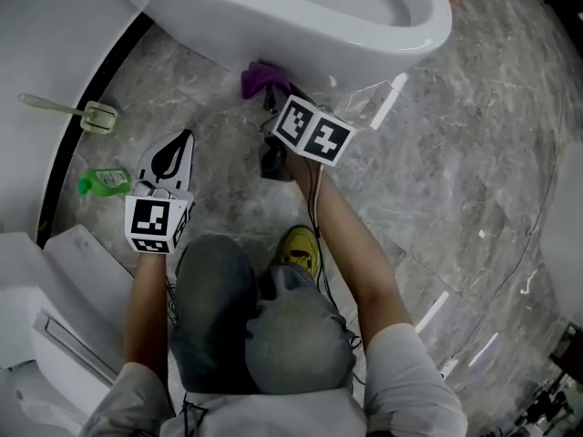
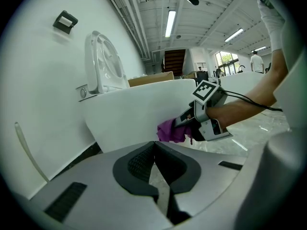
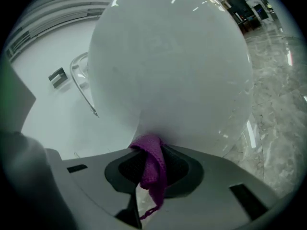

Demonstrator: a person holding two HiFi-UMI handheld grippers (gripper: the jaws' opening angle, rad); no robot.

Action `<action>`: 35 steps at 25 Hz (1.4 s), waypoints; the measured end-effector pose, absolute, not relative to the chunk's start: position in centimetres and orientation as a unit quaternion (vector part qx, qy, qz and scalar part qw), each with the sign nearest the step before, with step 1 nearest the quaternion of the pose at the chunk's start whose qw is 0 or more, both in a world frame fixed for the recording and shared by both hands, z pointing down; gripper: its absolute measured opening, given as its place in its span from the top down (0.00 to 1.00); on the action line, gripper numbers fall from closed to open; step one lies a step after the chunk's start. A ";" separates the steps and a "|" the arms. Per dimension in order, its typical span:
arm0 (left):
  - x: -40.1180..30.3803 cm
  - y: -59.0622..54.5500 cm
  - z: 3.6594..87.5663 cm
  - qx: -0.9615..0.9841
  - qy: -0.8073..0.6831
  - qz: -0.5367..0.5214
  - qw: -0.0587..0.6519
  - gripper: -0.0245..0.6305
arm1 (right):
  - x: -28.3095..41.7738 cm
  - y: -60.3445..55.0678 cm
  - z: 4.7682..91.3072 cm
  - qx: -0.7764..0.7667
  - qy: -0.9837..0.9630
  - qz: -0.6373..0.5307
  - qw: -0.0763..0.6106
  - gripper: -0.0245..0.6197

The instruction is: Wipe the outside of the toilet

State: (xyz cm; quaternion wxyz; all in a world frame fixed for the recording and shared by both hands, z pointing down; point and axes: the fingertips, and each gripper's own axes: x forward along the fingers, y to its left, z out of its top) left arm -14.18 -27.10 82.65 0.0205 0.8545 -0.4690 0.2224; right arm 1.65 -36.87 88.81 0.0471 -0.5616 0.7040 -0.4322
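Toilet bowl of glossy white ceramic (image 1: 301,25) fills the top of the head view, seen from above. The right gripper (image 1: 271,98) reaches under its curved side, fingers clamped on a bunched purple knit cloth (image 3: 152,164) pressed against the bowl's outer wall. The left gripper (image 1: 185,140) hovers apart to the left, low over the floor, fingers together and empty. Wiping of the lower outside appears under way; the next stroke likely calls for sliding the cloth along the curve with firm contact. Grey veined marble floor (image 1: 474,153) meets a white wall, where a green plastic bottle (image 1: 107,182) and a pale long-handled brush (image 1: 68,110) lie.
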 end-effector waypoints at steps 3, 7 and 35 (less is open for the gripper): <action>-13.9 -27.3 83.0 0.857 -0.464 0.224 0.023 0.94 | 3.0 -37.0 89.3 -0.574 0.687 -0.442 0.060 0.83; -13.1 -27.6 83.3 0.862 -0.454 0.223 0.021 0.94 | 5.2 -36.4 89.5 -0.586 0.680 -0.438 0.058 0.83; -6.8 -30.4 84.4 0.873 -0.434 0.222 0.031 0.94 | 26.3 -33.0 92.2 -0.719 0.559 -0.407 0.072 0.83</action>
